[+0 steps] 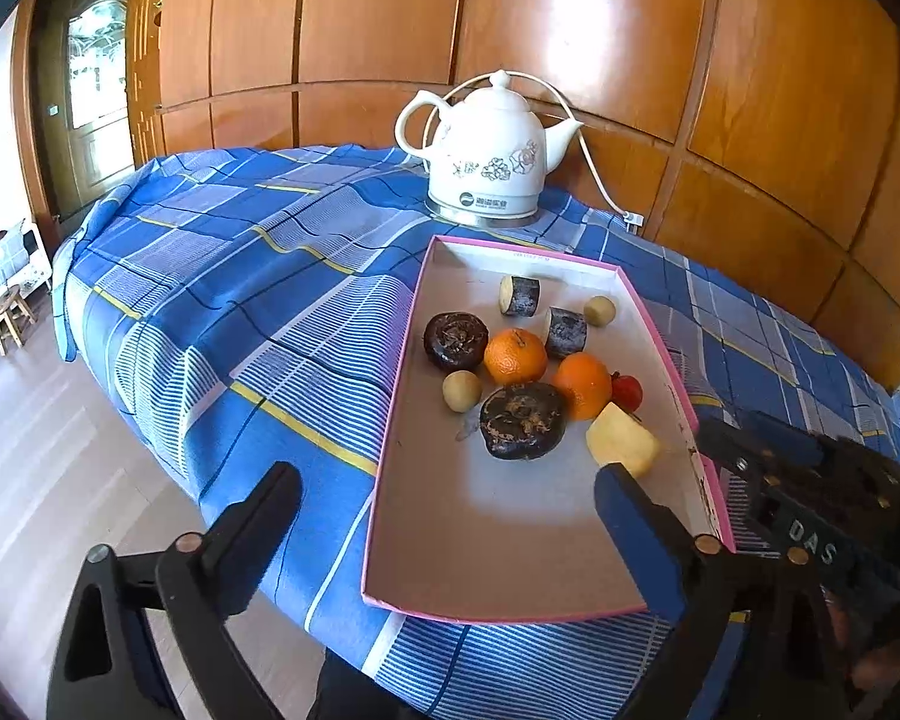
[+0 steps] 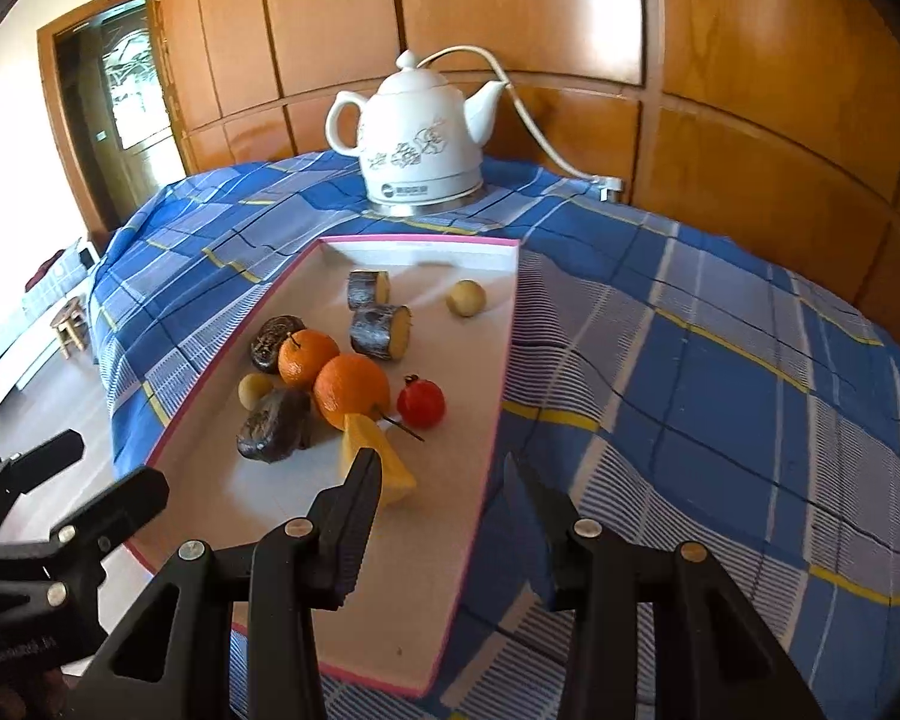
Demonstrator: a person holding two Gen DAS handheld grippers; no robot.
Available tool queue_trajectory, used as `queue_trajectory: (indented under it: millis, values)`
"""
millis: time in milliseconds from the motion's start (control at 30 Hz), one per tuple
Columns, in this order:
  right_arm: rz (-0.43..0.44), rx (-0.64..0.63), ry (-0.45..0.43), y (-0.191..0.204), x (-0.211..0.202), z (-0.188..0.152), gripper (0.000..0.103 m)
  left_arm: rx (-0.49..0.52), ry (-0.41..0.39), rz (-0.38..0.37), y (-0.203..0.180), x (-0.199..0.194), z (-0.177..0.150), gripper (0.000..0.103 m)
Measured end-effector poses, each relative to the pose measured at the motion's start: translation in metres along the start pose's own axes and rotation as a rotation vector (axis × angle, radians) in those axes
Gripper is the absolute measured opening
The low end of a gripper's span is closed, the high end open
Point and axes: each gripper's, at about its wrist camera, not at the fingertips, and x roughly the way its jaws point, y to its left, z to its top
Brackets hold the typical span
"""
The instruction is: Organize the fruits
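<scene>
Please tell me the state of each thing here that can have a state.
left gripper: open, empty
right gripper: open, empty
tray: holds all the fruit
yellow wedge: lying in tray, ungripped
kettle: upright, lid on

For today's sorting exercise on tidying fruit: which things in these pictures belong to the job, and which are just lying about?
Belongs to the job:
- pink-edged shallow cardboard tray
- two round orange tangerines
- small red tomato-like fruit
- pale yellow cut wedge
- dark brown wrinkled round fruits

Just lying about:
- white ceramic electric kettle
- blue checked tablecloth
</scene>
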Motion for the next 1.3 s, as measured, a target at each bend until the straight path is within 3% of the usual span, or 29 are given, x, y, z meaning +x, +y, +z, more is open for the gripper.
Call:
queue_trajectory:
  millis: [133,400,600,1300]
  values:
    - [-0.033,0.021,-0.013,-0.004,-0.01,-0.01,0.046,-0.01,-0.013,0.001,0.0,-0.003,-0.001,0.103]
    - [-0.073,0.005,-0.014,0.0,-0.016,-0.022,0.048,0.023,-0.023,0.104,-0.006,-0.003,-0.006,0.103]
    - [-0.08,-0.011,-0.039,0.004,-0.022,-0.022,0.048,0.007,-0.065,0.129,-0.002,-0.011,-0.006,0.103]
    - [-0.078,-0.018,-0.073,0.008,-0.029,-0.019,0.048,0.009,-0.113,0.122,-0.006,-0.02,-0.005,0.103]
